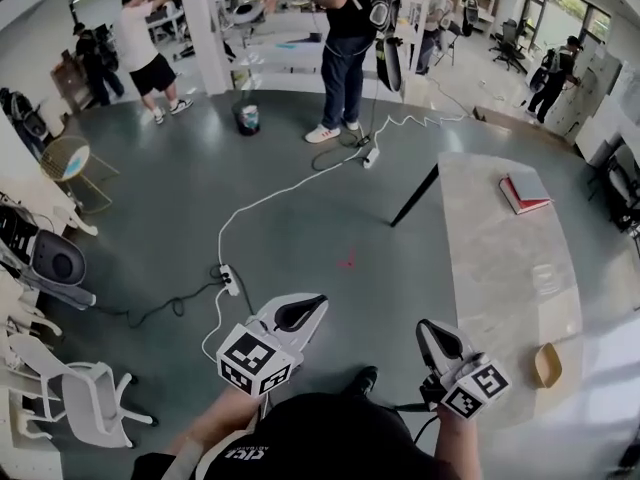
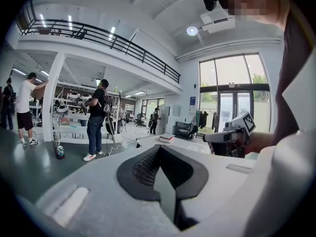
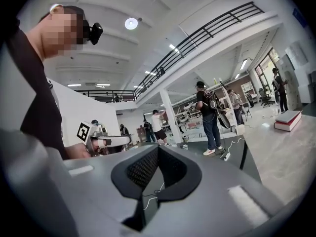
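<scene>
left gripper point(image 1: 312, 305): jaws clenched to a slit, empty, above floor point(image 1: 200, 208) | right gripper point(image 1: 430, 330): same, empty, beside tabletop point(image 1: 500, 268) | red book point(image 1: 524, 192) at tabletop's far end

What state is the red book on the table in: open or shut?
Shut: the red book lies flat on the table, cover closed.

Two tongs point(image 1: 298, 314) point(image 1: 440, 342), one table point(image 1: 500, 268), one red book point(image 1: 525, 193), two power strips point(image 1: 230, 278) point(image 1: 370, 156), one bowl point(image 1: 547, 365).
</scene>
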The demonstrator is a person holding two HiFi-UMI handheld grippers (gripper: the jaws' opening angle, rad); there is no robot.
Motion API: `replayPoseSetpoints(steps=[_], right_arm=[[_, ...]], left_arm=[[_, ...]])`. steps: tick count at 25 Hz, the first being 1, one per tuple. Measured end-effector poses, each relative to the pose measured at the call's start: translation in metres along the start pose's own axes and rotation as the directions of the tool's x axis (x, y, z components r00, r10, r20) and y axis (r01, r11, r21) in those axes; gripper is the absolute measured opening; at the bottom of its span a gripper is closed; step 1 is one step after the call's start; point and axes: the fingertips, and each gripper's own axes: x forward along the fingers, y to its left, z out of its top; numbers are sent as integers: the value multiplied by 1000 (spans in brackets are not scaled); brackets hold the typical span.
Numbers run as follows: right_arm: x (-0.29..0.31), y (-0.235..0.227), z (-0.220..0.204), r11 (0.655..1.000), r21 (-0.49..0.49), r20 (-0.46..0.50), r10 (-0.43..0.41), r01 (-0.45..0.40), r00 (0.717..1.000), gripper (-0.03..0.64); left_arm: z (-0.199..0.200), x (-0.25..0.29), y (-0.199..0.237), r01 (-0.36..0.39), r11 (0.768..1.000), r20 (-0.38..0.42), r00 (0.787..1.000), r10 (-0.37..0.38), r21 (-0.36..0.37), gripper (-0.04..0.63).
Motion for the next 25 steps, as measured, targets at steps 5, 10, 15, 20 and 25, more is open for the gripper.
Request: replayPoseSetpoints(steps=[5, 10, 15, 20, 25], right_arm=[[-8, -57, 17, 999, 1, 10, -33, 33, 999, 2], [-39, -110, 28, 994, 34, 39, -104, 103, 994, 2], [-86, -161, 24, 976, 82, 57, -204, 199, 977, 2], [-123, -193, 17, 941, 146, 80, -319, 305, 944, 2], [-125, -233, 17, 913, 171, 71, -386, 370, 920, 2]], left_arm=[[19, 72, -8, 64, 998, -7, 998, -64, 22, -6], [27, 140, -39, 160, 987, -38, 987, -159, 25, -6], [33, 201, -83, 268, 962, -64, 962, -264, 56, -6], [26, 249, -113, 377, 924, -113, 923, -369, 59, -6], [27, 308, -120, 461, 886, -128, 883, -452, 52, -6]])
